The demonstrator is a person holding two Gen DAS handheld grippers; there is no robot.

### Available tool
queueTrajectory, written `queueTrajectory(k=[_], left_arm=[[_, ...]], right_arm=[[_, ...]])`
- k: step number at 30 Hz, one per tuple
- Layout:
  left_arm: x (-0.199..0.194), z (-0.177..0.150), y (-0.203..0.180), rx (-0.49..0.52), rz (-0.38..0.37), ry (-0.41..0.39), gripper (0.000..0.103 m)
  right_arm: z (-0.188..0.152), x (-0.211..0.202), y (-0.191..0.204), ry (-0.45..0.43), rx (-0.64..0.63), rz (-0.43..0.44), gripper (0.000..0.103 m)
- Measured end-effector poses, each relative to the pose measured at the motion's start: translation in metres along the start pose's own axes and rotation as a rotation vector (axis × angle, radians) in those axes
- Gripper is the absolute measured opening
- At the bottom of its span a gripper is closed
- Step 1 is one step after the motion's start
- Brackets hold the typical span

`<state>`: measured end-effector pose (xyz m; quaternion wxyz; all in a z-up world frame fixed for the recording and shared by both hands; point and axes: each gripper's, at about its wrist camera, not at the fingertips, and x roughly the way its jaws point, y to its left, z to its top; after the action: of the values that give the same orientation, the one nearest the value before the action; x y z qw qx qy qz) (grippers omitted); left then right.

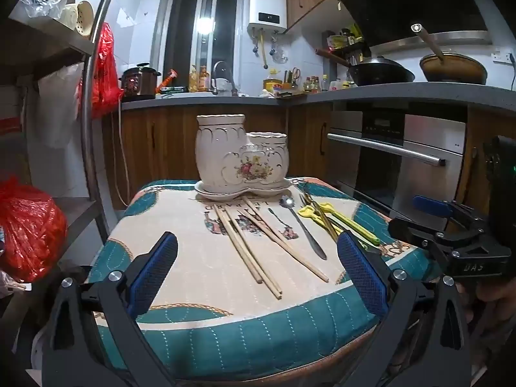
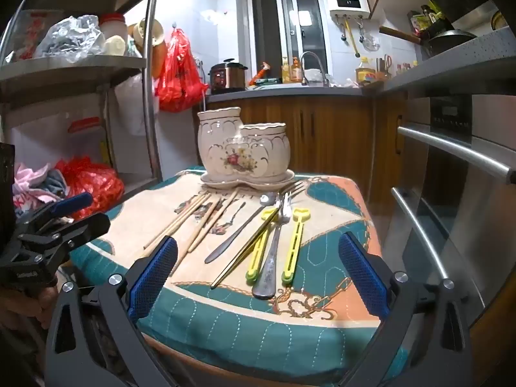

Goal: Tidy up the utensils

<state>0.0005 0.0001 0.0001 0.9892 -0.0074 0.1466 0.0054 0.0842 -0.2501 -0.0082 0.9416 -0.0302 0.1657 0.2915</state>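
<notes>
Quilted teal cushion [image 1: 225, 332] in kitchen, perhaps on stool; left gripper [image 1: 258, 277], right gripper [image 2: 258, 277] spread, empty.

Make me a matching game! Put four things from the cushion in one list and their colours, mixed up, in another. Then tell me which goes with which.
Things:
1. chopsticks
2. spoon
3. clips
4. holder

Colours:
A. yellow with green ends
B. cream with painted flowers
C. plain pale wood
D. shiny silver

Pairs: 1-C, 2-D, 3-A, 4-B
</notes>
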Motion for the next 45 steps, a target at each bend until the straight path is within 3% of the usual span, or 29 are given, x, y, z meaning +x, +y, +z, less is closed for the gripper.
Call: queueTrajectory(k=[8,12,45], left_arm=[[0.009,0.002,0.002,-0.009,-0.042,0.007,0.098],[-0.002,0.007,0.005,-0.01,-0.006,-0.018,0.098],[-0.002,0.001,-0.002,-0.011,-0.04,-0.012,0.098]], right_arm=[[0.0,0.0,-0.001,-0.006,-0.003,0.001,0.099],[0.0,0.0,-0.003,-0.005,0.0,0.001,0.099],[0.002,0.003,-0.005,0.016,0.029,0.034,0.099]])
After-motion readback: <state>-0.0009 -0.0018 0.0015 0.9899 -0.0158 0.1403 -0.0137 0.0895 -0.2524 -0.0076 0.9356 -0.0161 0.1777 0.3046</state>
